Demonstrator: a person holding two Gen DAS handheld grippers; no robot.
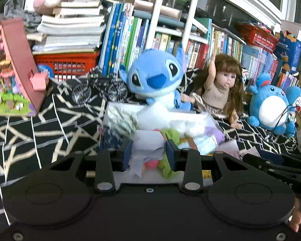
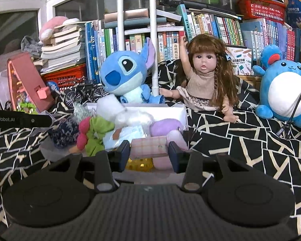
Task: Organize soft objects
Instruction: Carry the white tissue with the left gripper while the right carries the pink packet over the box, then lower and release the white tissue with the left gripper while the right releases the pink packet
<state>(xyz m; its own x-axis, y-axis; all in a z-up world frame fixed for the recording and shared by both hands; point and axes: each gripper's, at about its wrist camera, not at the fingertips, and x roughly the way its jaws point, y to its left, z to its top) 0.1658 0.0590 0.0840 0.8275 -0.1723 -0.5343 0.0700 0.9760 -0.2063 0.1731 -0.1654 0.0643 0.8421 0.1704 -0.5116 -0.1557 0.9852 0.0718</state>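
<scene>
An open white box (image 2: 170,110) on the black patterned cover holds several soft things: a green and pink plush (image 2: 94,134), a white bundle (image 2: 118,112) and a purple pillow (image 2: 164,126). My right gripper (image 2: 148,152) is shut on a pink checked pack (image 2: 148,146) at the box's near edge. My left gripper (image 1: 148,154) is shut on a pale crumpled sheet (image 1: 148,142) above the blurred box contents (image 1: 170,128). The blue alien plush (image 1: 156,78) and the long-haired doll (image 1: 220,88) sit behind the box. The left gripper's finger (image 2: 20,118) shows at the left of the right wrist view.
A round blue and white plush (image 2: 287,94) sits at the right with a black cable (image 2: 295,108) across it. A pink toy house (image 1: 12,74), a small model bicycle (image 1: 100,90), a red basket (image 1: 68,64) under stacked books and a full bookshelf (image 1: 210,46) line the back.
</scene>
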